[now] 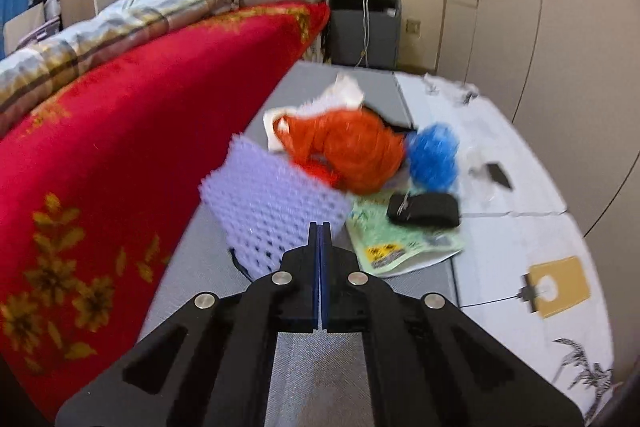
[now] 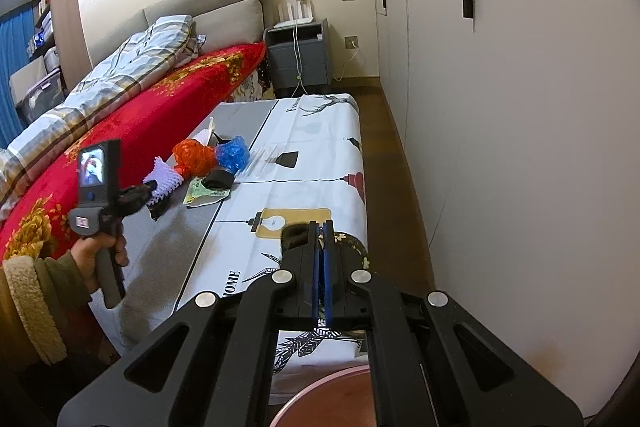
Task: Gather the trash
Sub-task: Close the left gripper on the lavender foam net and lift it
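Observation:
My left gripper [image 1: 320, 227] is shut on a lilac foam net sleeve [image 1: 272, 207] and holds it above the grey part of the table cover. It also shows in the right wrist view [image 2: 164, 181]. Behind it lie an orange plastic bag [image 1: 352, 151], a blue plastic bag [image 1: 434, 157], white tissue [image 1: 340, 95], a black pouch [image 1: 424, 209] and a green wrapper [image 1: 404, 239]. My right gripper [image 2: 322, 227] is shut on a dark patterned scrap [image 2: 354, 247] above the table's near end. A pink bin rim [image 2: 320, 399] sits below it.
A bed with a red flowered blanket [image 1: 120, 167] runs along the table's left side. A grey nightstand [image 2: 300, 57] stands at the far end. A white wardrobe wall [image 2: 520, 107] is to the right, with brown floor between.

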`<state>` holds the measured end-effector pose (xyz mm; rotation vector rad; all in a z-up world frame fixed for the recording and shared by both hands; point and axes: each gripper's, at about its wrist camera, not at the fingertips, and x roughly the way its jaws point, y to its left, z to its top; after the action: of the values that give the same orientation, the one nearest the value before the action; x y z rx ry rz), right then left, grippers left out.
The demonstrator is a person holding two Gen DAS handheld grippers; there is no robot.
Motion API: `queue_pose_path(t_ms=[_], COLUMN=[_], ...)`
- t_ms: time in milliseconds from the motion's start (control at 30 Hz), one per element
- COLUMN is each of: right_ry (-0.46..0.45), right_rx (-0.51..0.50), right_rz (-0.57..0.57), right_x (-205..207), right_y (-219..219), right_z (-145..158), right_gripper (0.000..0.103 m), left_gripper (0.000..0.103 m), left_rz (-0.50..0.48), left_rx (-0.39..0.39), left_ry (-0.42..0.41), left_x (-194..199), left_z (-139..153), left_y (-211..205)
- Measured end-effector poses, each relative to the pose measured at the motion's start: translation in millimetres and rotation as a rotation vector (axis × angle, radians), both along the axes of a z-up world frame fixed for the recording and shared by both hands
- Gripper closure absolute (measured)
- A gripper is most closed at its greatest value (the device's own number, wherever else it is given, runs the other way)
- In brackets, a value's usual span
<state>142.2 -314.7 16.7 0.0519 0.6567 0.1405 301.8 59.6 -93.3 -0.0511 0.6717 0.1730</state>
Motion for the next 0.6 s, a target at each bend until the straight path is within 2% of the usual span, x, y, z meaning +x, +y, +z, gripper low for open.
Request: queue_pose_path(t_ms=[133,167,233,267,300,367,600], right_ry=[-0.008,-0.008,-0.005,-0.004,-0.002,0.007,0.058], right_rx=[0.015,0.014,0.015,0.013,0.011,0.01,0.007], right_rz=[-0.005,-0.006,-0.003,-0.001,0.0,0.001,0.009], right_x=[-4,-5,-6,-7,-6,-4,8], right_y=[-2,-3,-3,-3,-3,-4,1], right_z=[3,3,3,3,2,0,-14], right_gripper=[0.101,0.101,0.101,0.101,0.101,0.101,0.101], left_gripper=[0.103,0.1,0.069,0.035,0.03,0.03,0.03], left_rz=[0.005,0.021,0.036,0.057,0.097,0.093,0.056], left_rx=[0.017,0.02,0.025,0.036,0.063,0.082,0.095], left_ry=[-0.011,-0.012,0.003,0.015,0.008,-0.018,0.076], left_x=[-5,-6,-5,-4,-4,-1,32], left_z=[12,12,10,8,7,4,-27], left_y=[5,7,11,11,11,11,20])
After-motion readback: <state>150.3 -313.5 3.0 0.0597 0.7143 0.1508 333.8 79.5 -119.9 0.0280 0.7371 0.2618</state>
